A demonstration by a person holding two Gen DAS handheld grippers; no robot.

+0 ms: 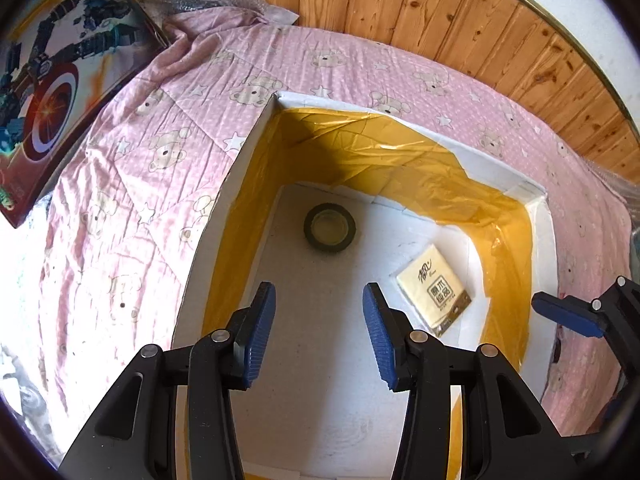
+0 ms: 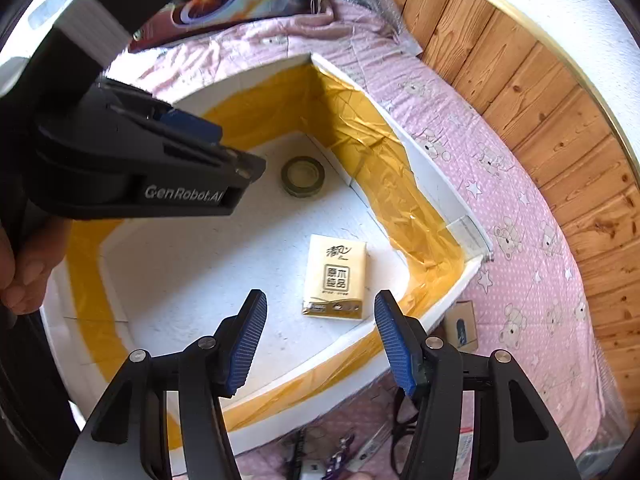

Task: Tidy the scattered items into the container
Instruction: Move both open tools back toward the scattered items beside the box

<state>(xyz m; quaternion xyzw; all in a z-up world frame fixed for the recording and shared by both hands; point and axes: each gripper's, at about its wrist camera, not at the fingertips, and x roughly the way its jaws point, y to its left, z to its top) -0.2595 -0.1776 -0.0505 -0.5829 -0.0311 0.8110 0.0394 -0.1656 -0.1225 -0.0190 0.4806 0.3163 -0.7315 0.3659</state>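
On the left, a boxed toy set with a shield picture (image 1: 52, 92) lies on the pink bear-print quilt (image 1: 132, 184), well apart from the container. The container is a white foam box (image 1: 224, 208) with yellow tape lining its inner walls, and it sits on the quilt. A roll of dark tape (image 1: 329, 227) lies flat on its floor near the far wall. The left gripper (image 1: 319, 332) hangs above the box floor with its blue pads spread and nothing between them. To the right of it, a yellow tissue pack (image 1: 434, 286) lies flat on the floor near the right wall. The right gripper (image 2: 320, 340) hovers over the box's near edge, jaws parted and empty. Black glasses (image 2: 402, 428) and small items lie on the quilt outside the box.
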